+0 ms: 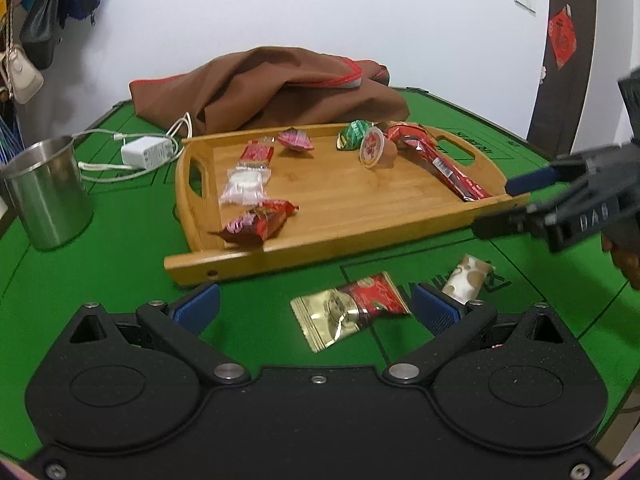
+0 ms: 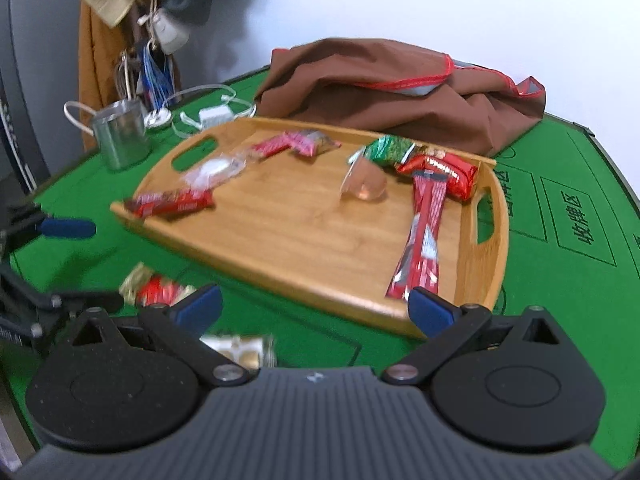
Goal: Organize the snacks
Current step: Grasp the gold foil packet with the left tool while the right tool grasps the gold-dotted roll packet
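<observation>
Steel cup (image 1: pixel 46 192) far left on green worktop (image 1: pixel 120 248). Wooden tray (image 1: pixel 320 204) mid-worktop holds several wrapped snacks, incl. long red stick pack (image 1: pixel 444 168). Left gripper (image 1: pixel 316 308) jaws apart, empty, hovering at gold-red packet (image 1: pixel 352 308) lying off-tray (spotted white packet (image 1: pixel 466 280) just beside). Right gripper (image 2: pixel 316 308) jaws apart, empty, at tray's near edge.

Left hand-held gripper (image 1: pixel 316 306) and right hand-held gripper (image 2: pixel 316 308) both gape, empty.
</observation>
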